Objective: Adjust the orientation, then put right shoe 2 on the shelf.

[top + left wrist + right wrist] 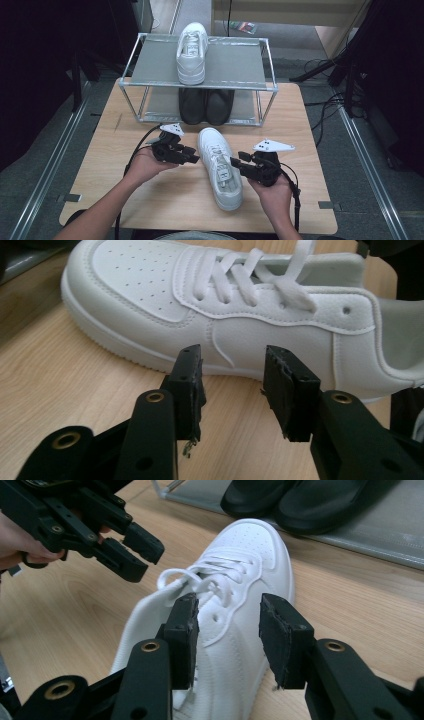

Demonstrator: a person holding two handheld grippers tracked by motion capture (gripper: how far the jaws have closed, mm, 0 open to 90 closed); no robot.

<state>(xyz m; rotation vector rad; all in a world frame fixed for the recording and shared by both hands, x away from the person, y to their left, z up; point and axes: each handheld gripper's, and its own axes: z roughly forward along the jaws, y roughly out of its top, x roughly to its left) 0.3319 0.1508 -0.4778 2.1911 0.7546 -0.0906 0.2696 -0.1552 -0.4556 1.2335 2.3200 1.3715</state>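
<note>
So right now there's a white sneaker [220, 167] lying on the wooden surface [100, 165], toe pointing toward the little metal shoe rack [150, 60] at the far end. Its twin, the other white sneaker [192, 52], is already sitting on the rack's top shelf, and a pair of black shoes [206, 106] is parked on the bottom shelf. Looks to me like the job is getting shoes onto that rack, and it's roughly half done for the white pair: one up, one still down on the surface.

The person has a hand-held gripper on each side of the loose sneaker. The left hand-held gripper [192, 154] is just beside the shoe's lace area, jaws parted a fair way with nothing pinched between them. In the left gripper view you can see the sneaker's side panel just past the open pads, not touching. The right hand-held gripper [237, 164] is on the other flank near the collar, same deal: jaws apart, shoe in front of them, no grip. Laces [200, 582] look loose and floppy from the right gripper view.

So neither one is actually holding the sneaker at this moment. What's left, I'd guess: get a proper hold on it, lift it, and set it next to its partner on the top shelf, where there's plenty of free room on either side.
</note>
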